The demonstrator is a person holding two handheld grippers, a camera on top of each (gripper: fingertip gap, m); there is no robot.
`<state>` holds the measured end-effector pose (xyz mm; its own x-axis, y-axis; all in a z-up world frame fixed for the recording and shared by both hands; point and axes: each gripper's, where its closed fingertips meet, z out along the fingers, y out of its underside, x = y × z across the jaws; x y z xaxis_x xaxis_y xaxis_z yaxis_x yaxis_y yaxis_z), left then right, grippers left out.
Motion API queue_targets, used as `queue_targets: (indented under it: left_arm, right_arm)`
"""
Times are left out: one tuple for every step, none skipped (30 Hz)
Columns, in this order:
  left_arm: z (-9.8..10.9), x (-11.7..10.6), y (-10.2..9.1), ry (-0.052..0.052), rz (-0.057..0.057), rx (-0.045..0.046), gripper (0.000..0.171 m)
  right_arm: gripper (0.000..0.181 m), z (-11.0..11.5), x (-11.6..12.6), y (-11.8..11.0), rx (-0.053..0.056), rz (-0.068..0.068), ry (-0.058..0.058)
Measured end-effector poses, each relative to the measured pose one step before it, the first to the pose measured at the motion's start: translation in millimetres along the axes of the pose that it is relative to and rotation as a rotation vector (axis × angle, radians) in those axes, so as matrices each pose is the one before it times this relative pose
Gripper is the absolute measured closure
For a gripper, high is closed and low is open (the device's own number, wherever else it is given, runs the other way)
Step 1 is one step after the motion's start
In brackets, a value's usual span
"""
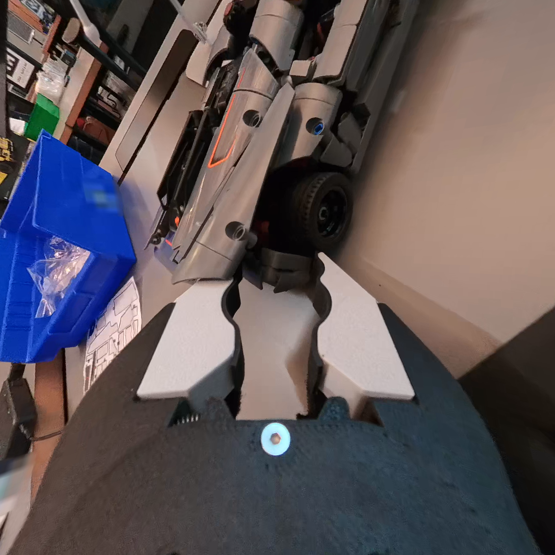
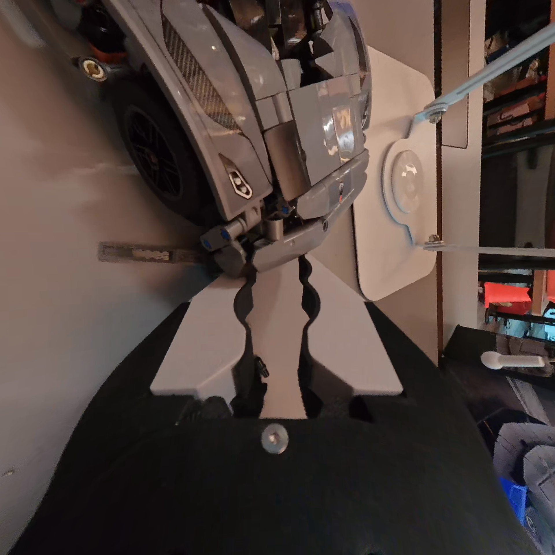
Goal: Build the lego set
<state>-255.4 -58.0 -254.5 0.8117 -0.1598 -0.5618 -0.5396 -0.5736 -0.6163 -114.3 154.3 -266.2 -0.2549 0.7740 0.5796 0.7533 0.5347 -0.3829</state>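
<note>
A large grey lego car [image 1: 240, 180] with orange lines and a black wheel [image 1: 324, 207] lies on the pale table [image 1: 450, 150]. My left gripper [image 1: 279, 268] is open, and its tips straddle a small grey part at the car's near end. In the right wrist view the car's other end [image 2: 234, 105] shows a headlight, a grille and a black wheel [image 2: 153, 156]. My right gripper [image 2: 276, 267] is open with a narrow gap, its tips right at the lower grey bumper piece [image 2: 288, 243]. A small black pin [image 2: 261, 368] sits against the inner side of its left finger.
A blue bin [image 1: 60, 240] with clear plastic bags [image 1: 57, 270] stands left of the car, and a printed sheet [image 1: 117, 324] lies beside it. A white plate with a clear dome [image 2: 405, 180] lies beyond the bumper. A grey strip [image 2: 135, 252] lies on the table. Cluttered shelves [image 2: 516, 150] stand behind. The gap from one gripper's tips to the other's is roughly 25 centimetres. My right gripper is the nearer one to the small black pin [image 2: 261, 368]: about 8 centimetres, against 30 centimetres.
</note>
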Motion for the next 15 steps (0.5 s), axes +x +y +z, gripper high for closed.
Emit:
queue_targets:
  left_arm:
    - [1.78,-2.35,-0.77,-0.0037,-0.0026,-0.00373,0.128]
    - [1.85,-0.67,-0.31,0.0006,0.0013,-0.01193,0.128]
    - [1.30,0.55,-0.69,0.0024,0.0084,-0.01005,0.128]
    - [0.46,0.26,-1.25,-0.0047,0.0083,-0.00391,0.128]
    - [0.69,0.69,-0.40,-0.0040,0.0034,-0.00262,0.128]
    - [1.22,0.49,0.96,-0.0048,-0.0014,-0.00639,0.128]
    - [-0.04,0.01,-0.15,-0.0016,-0.0080,0.00225,0.128]
    - [-0.19,-0.15,0.00,-0.0008,-0.0059,0.00158,0.128]
    - [0.12,-0.10,0.24,-0.0018,-0.0029,-0.00174,0.128]
    - [0.02,-0.07,-0.07,-0.0031,-0.0013,-0.00277,0.128]
    - [0.06,-0.07,-0.08,-0.0043,0.0032,-0.00294,0.127]
    - [-0.05,0.20,-0.03,-0.0010,-0.0027,-0.00099,0.127]
    - [-0.15,-0.26,0.56,-0.0017,-0.0060,-0.00210,0.127]
    - [-0.12,-0.08,0.63,-0.0035,-0.0081,-0.00254,0.127]
    - [-0.19,-0.07,0.43,-0.0066,-0.0027,-0.00064,0.127]
  right_arm:
    - [0.154,-0.43,0.82,1.43,-0.0040,0.0074,-0.0031]
    - [0.153,-1.23,0.00,3.33,-0.0100,0.0180,-0.0132]
    - [0.153,-1.97,-0.51,4.36,-0.0156,0.0207,-0.0196]
    - [0.153,-2.48,-1.09,4.08,-0.0111,0.0156,-0.0193]
    - [0.152,-2.54,0.14,4.32,-0.0071,0.0112,-0.0078]
    - [0.149,-2.88,0.11,4.80,-0.0082,0.0123,-0.0079]
    - [0.147,-2.98,-2.57,3.86,-0.0023,0.0158,-0.0254]
    - [0.148,-2.71,-3.90,2.88,0.0046,0.0179,-0.0307]
    - [0.147,-2.59,-2.96,2.97,0.0049,0.0130,-0.0189]
    - [0.148,-2.84,-2.39,4.32,-0.0045,0.0070,-0.0119]
    - [0.149,-3.08,-3.68,3.47,-0.0024,0.0037,-0.0181]
    - [0.149,-2.76,-3.91,-0.32,0.0187,0.0132,-0.0186]
    - [0.149,-1.44,-3.65,-4.95,0.0377,0.0338,-0.0206]
    - [0.149,0.87,-5.12,-5.26,0.0243,0.0371,-0.0318]
    - [0.145,3.05,-2.55,-2.57,-0.0053,0.0177,-0.0099]
